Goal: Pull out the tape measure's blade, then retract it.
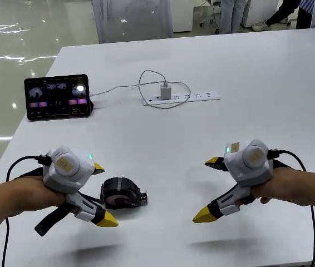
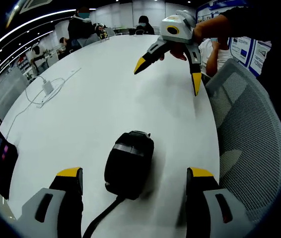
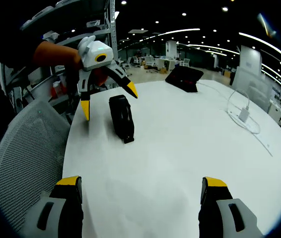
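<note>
A black tape measure lies on the white table, its blade wound in. My left gripper is open, and the case sits between its yellow fingertips with a gap on both sides. The left gripper view has the tape measure just ahead of its own gripper, a black strap trailing toward the camera. My right gripper hovers open to the right, well apart from the case and holding nothing. From the right gripper the tape measure lies beyond, under the left gripper.
A tablet stands at the back left. A white power strip with a charger and looped cable lies at the back middle. A mesh chair sits beside the table's near edge. People stand beyond the far end.
</note>
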`<act>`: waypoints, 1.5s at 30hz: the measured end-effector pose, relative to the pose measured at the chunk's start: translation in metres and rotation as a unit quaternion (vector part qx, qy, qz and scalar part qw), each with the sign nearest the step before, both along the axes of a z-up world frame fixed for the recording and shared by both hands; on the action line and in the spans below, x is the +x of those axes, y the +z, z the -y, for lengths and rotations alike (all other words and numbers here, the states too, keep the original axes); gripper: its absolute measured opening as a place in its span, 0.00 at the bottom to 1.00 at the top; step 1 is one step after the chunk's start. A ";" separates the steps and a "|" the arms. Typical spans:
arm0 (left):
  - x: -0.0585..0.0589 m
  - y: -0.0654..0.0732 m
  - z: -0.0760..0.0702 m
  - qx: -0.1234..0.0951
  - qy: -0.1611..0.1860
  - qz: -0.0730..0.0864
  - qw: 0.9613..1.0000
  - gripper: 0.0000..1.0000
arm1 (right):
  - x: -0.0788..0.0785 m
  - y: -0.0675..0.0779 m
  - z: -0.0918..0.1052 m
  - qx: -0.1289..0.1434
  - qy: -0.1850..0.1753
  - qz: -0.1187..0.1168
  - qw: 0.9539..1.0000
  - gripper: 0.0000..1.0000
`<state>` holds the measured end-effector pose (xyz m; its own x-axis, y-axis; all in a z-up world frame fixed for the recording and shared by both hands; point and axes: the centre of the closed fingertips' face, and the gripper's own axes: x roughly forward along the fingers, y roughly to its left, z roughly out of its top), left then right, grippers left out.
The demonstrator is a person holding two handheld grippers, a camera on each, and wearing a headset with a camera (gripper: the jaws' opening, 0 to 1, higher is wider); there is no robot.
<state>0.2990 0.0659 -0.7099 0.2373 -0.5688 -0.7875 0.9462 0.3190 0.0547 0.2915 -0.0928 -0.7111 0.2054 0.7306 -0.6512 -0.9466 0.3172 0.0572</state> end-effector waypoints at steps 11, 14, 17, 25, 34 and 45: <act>0.000 -0.013 0.015 0.069 -0.072 0.019 0.995 0.70 | 0.001 0.009 -0.042 0.018 0.008 -0.019 1.000 0.99; 0.001 -0.016 0.017 0.070 -0.076 0.014 0.995 0.66 | -0.001 0.006 -0.051 0.008 0.025 -0.013 1.000 0.99; 0.001 -0.022 0.016 0.075 -0.082 0.002 0.994 0.59 | -0.004 -0.001 -0.058 -0.006 0.042 -0.011 0.999 0.99; 0.005 -0.019 0.024 0.075 -0.082 0.005 0.994 0.47 | 0.008 0.003 -0.074 -0.004 0.042 -0.008 0.999 0.99; 0.007 -0.021 0.024 0.103 -0.104 0.008 0.989 0.35 | 0.008 -0.002 -0.085 -0.023 0.073 0.012 0.997 0.89; 0.007 -0.023 0.025 0.112 -0.099 -0.001 0.989 0.35 | -0.004 -0.026 -0.102 -0.058 0.128 0.018 0.990 0.54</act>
<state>0.3059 0.0414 -0.7327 0.1376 -0.4148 -0.8995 0.9890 0.1080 0.1015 0.2877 0.0088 -0.7368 0.0479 0.6820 -0.7298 -0.9976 0.0689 -0.0010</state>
